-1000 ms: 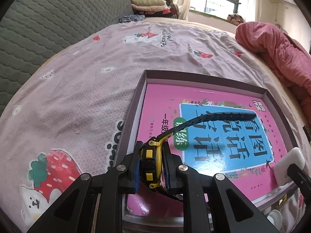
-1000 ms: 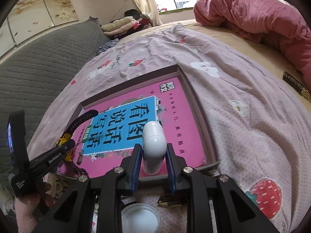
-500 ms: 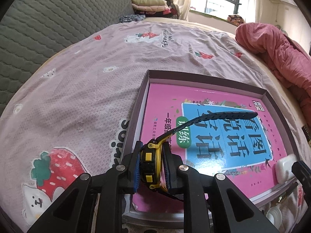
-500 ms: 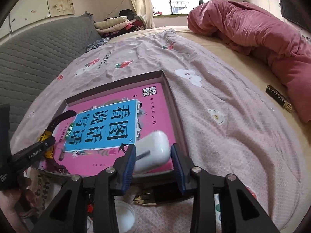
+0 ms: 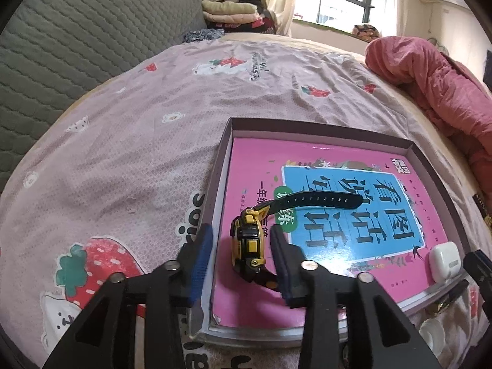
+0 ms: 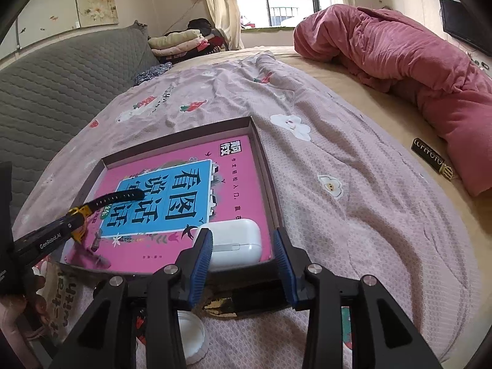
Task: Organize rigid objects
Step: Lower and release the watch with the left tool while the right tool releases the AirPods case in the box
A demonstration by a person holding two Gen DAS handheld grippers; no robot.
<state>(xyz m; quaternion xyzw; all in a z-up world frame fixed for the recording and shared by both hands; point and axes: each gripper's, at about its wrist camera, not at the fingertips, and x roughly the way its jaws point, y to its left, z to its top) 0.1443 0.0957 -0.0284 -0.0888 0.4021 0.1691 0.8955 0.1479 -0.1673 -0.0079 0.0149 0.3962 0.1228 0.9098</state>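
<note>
A shallow dark box (image 5: pixel 319 124) on the bed holds a pink and blue book (image 5: pixel 338 160). A yellow and black watch (image 5: pixel 249 249) stands on its edge on the book, strap stretched toward the far right. My left gripper (image 5: pixel 241 243) has it between its jaws, which are opening, and the pads are clear of it. In the right wrist view a white earbud case (image 6: pixel 236 241) lies flat in the near right corner of the box (image 6: pixel 172 135). My right gripper (image 6: pixel 243 246) is opening around it without pressing.
A white round lid (image 6: pixel 190 335) and a small black and gold packet (image 6: pixel 227 303) lie on the sheet below the right gripper. A black and gold bar (image 6: pixel 430 156) rests by the pink quilt (image 6: pixel 399 52). A grey padded headboard (image 5: pixel 77 37) runs along the left.
Both grippers have opened. The watch was let go and stays on edge on the book. The earbud case went from upright between the right pads to lying flat in the box corner.
</note>
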